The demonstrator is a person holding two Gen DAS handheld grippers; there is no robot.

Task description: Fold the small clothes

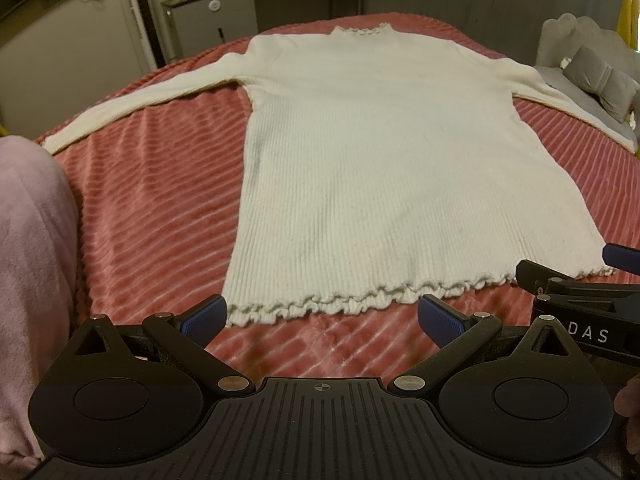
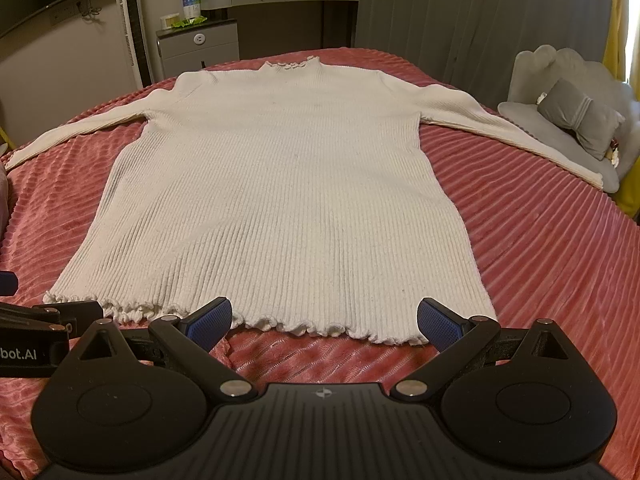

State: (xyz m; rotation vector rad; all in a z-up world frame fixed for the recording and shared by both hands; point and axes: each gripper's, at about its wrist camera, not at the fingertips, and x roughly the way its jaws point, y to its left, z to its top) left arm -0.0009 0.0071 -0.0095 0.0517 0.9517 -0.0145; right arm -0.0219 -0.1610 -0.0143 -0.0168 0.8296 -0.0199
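Your left gripper (image 1: 322, 316) is matte black, with a ribbed central plate marked by a small crosshair and a round disc housing on each side. Black angled links run from silver pivot screws to two blue pads (image 1: 204, 314) with a fine dotted texture. Your right gripper (image 2: 325, 318) is built the same: ribbed plate, crosshair, twin discs, silver screws, blue dotted pads (image 2: 440, 322). White lettering shows on each gripper's side, "DAS" on the right one and "bot.AI" on the left one. A pale pink fleecy sleeve (image 1: 28, 280) fills the left edge of the left view, and a bit of skin (image 1: 630, 408) shows at its right edge.
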